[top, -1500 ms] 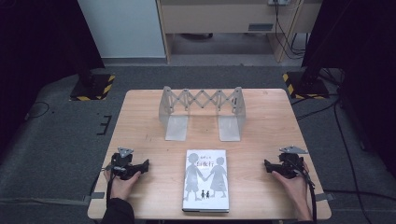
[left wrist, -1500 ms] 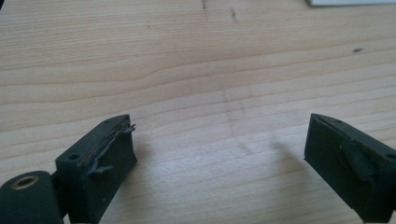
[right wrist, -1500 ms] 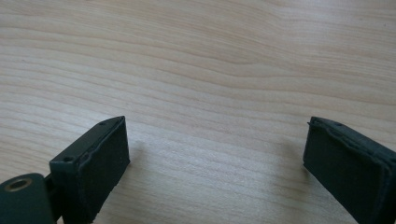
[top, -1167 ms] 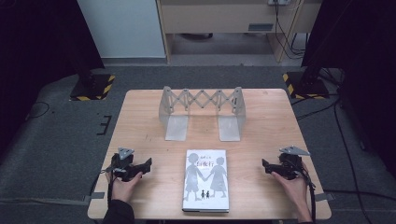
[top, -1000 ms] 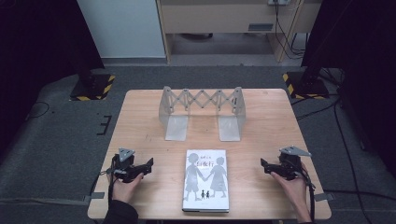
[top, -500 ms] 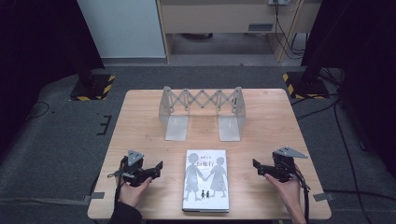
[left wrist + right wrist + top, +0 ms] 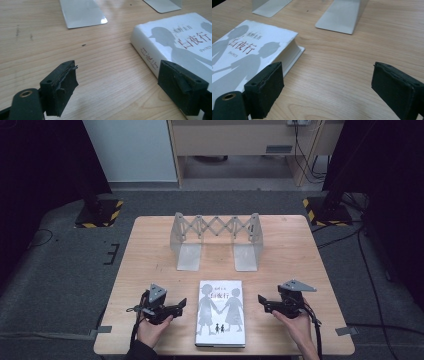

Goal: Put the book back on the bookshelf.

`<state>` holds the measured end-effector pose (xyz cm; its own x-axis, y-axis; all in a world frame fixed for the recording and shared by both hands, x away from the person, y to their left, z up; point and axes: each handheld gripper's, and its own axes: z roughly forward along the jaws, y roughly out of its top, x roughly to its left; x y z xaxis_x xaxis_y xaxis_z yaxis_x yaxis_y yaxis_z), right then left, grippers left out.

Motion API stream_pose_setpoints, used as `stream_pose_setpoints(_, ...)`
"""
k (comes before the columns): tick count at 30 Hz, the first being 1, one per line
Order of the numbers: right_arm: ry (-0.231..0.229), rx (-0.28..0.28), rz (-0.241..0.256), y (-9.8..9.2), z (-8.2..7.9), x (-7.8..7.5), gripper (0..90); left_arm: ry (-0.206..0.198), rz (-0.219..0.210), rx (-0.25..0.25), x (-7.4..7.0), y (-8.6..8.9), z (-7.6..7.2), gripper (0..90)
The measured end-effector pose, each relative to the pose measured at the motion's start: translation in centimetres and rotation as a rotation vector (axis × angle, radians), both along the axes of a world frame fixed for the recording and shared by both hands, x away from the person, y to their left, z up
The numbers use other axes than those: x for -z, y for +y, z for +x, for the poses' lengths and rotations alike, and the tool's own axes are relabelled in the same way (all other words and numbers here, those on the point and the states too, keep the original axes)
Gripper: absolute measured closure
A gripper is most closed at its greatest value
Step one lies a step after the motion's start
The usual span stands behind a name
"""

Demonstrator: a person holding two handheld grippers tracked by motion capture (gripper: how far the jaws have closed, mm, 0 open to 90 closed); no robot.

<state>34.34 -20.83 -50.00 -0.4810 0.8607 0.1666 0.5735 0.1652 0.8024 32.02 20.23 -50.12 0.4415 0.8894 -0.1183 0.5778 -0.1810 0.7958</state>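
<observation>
While flat on the table (image 7: 150, 245), the book (image 7: 221, 319) reads 白夜行.

We held our left black two-jaw claw (image 7: 181, 305) and right black two-jaw claw (image 7: 262, 301) low, jaws spread wide, pointing inward.

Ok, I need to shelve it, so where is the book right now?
In the high view the book lies flat at the table's near edge, midway between the left gripper and the right gripper, in front of the expandable metal bookend rack.
</observation>
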Motion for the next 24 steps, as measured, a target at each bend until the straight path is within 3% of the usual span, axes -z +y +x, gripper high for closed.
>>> stream_pose_setpoints(8, 0.01, -0.061, 0.009, 1.9, -0.2, 0.5, 11.6, 0.015, 0.0, 0.056, 0.2, -1.3, -0.2, 16.5)
stream_pose_setpoints(13, 0.018, -0.114, -0.011, 3.6, -0.4, 1.2, 11.6, 0.028, -0.012, 0.088, 0.3, -2.3, -0.4, 16.4)
stream_pose_setpoints(24, 0.039, -0.183, 0.035, 5.3, -0.9, 1.7, 14.0, 0.056, -0.007, 0.149, 0.8, -3.9, -0.5, 15.5)
